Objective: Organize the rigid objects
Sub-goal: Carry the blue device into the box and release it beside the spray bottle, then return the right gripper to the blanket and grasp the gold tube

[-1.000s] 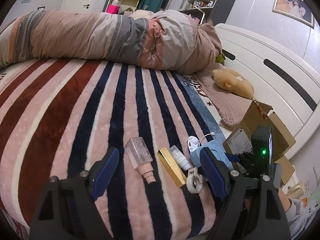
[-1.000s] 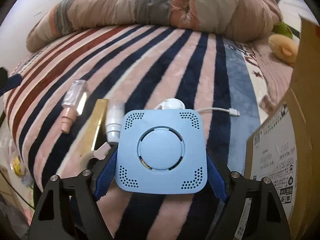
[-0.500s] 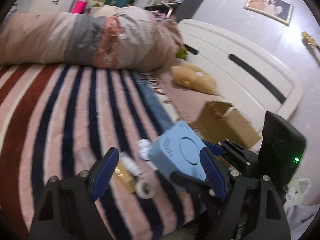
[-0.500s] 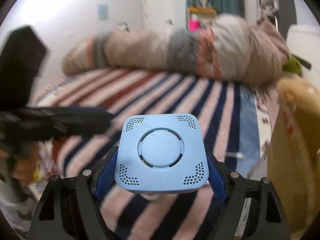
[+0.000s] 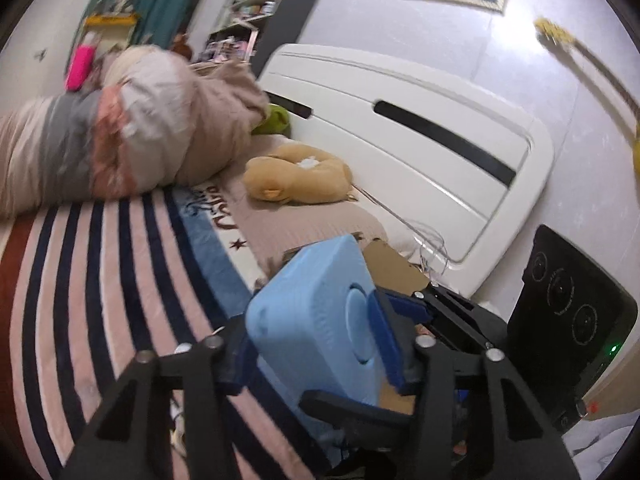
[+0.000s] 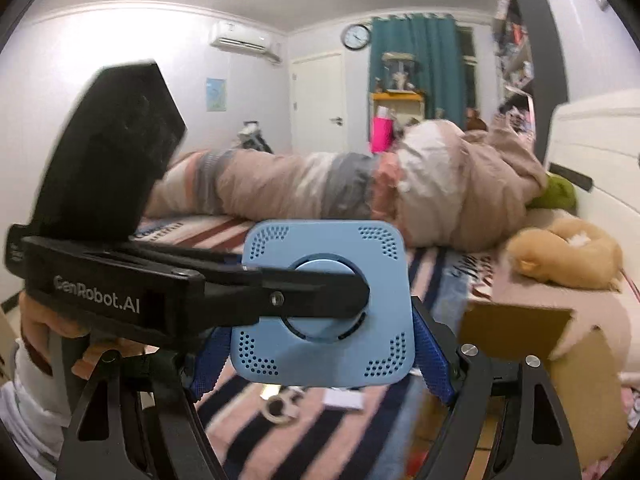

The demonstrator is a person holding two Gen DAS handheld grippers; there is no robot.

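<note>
Below me the bed [image 5: 120, 272] is lying under its striped blanket, carrying a rolled duvet [image 5: 120, 140], a tan plush [image 5: 298, 178] and a cardboard box [image 6: 516, 328].

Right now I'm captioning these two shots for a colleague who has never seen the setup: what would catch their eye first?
The pale blue square device fills the middle of both views, held above the striped blanket between the right gripper jaws. The left gripper reaches in from the side, its jaws closing across the device's flat faces. Behind lie a rolled quilt and a tan plush toy by the white headboard.
</note>
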